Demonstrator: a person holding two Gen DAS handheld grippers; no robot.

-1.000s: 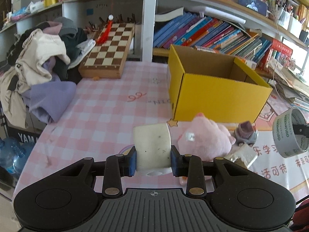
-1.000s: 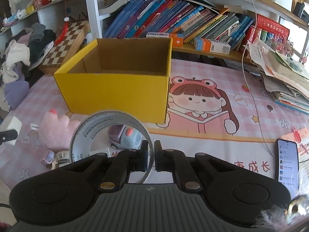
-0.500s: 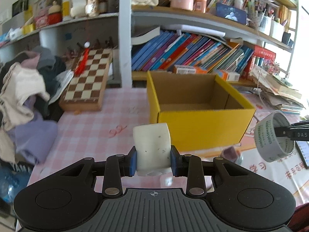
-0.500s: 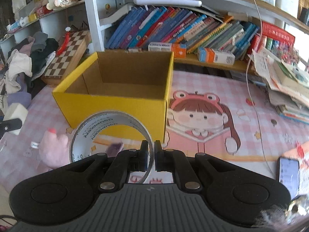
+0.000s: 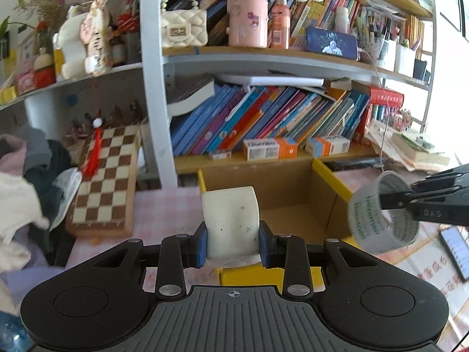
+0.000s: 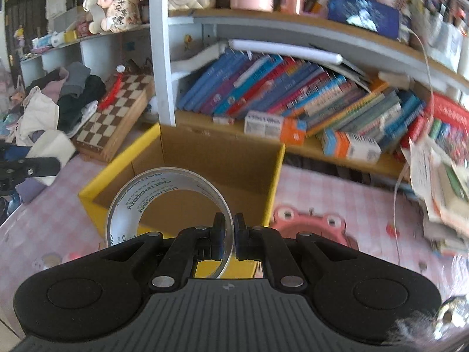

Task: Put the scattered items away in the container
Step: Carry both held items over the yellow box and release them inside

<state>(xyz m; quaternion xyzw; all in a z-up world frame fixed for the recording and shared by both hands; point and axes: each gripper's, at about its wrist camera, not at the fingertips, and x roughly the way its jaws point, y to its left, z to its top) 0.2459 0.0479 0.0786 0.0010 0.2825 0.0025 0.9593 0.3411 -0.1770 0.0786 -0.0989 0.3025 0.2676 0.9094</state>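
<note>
A white block (image 5: 230, 223) is being gripped in the left tongs (image 5: 231, 245), a tape roll (image 6: 168, 202) by its wall in the right tongs (image 6: 229, 236). The yellow box (image 6: 272, 182), apparently empty, is lying just ahead of both. Nothing is being released yet.

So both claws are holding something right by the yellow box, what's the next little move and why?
Probably carry both a little further forward over the yellow box, then let go. The left gripper is clamped on the white block and the right gripper pinches the tape roll; both hang near the box's front edge, and its inside looks empty.
</note>
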